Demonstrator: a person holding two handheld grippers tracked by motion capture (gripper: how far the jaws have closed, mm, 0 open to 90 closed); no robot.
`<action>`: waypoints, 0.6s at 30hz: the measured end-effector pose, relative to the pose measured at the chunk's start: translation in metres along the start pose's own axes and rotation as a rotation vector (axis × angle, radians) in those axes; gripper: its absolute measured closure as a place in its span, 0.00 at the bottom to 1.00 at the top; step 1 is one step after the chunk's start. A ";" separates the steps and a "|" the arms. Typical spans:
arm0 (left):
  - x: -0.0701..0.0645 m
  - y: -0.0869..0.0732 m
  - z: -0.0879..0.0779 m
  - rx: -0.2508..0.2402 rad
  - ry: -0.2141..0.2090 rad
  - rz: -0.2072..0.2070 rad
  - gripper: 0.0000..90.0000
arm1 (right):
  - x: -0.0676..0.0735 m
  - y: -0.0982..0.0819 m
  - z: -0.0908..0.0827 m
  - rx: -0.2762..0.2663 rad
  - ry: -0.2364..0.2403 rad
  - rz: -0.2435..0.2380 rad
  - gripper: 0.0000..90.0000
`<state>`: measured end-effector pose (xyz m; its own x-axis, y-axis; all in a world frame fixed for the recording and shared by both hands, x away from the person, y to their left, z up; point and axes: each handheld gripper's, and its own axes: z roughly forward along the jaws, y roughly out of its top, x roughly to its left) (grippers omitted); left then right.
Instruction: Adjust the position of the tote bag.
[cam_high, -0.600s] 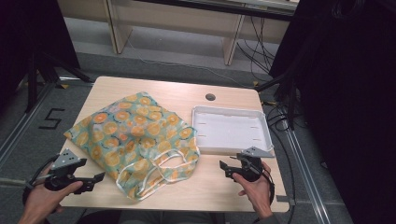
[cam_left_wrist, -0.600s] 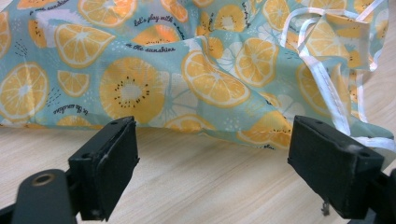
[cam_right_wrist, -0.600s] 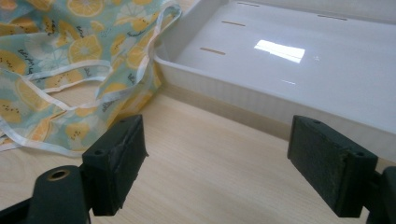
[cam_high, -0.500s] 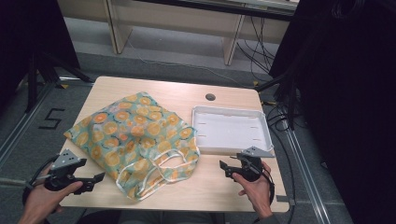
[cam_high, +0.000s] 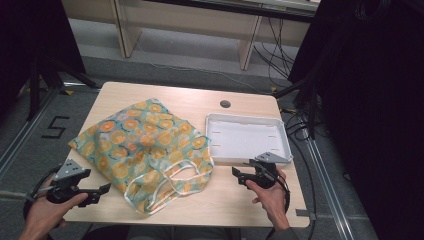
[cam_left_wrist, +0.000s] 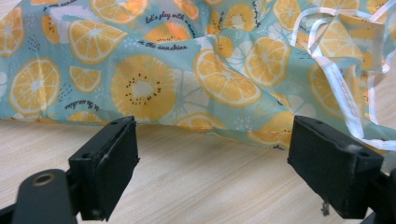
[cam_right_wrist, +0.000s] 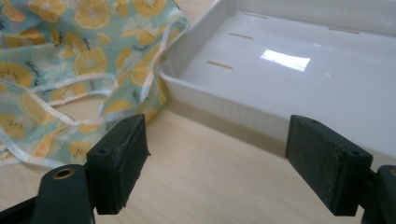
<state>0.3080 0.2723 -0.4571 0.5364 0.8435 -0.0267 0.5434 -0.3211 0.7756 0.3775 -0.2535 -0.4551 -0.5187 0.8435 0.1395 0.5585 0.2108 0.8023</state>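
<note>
Since nothing has shifted from half a second ago, work hasn't begun: left gripper (cam_high: 102, 190) and right gripper (cam_high: 236, 174) both hover with jaws wide, empty, flanking the orange-print bag (cam_high: 142, 150) lying flat mid-tabletop (cam_high: 165, 97), beside the white tray (cam_high: 247, 160).

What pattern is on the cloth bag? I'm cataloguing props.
Orange slices on teal cloth bag, white-trimmed; clearest in the left gripper view.

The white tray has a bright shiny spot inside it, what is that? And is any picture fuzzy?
In the right gripper view, the bright patch on the white tray is glare from a light above, mirrored in its glossy floor. In that view the orange-print bag looks soft and out of focus. In the left gripper view the bag's print is sharp. The high view is grainy, with dark edges around the table.
</note>
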 end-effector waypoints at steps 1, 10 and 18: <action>-0.001 0.000 -0.001 0.003 0.001 -0.014 0.17 | 0.001 0.004 0.002 -0.002 0.000 -0.016 0.24; 0.008 0.003 -0.001 -0.016 0.010 0.070 0.17 | 0.019 0.051 0.056 -0.010 0.042 -0.055 0.27; 0.007 0.003 -0.002 -0.002 0.029 0.057 0.17 | 0.025 0.071 0.103 0.049 0.105 0.038 0.40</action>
<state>0.3119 0.2787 -0.4536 0.5477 0.8359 0.0362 0.5108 -0.3684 0.7768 0.4706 -0.1664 -0.4545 -0.5602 0.7955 0.2310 0.6085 0.2059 0.7664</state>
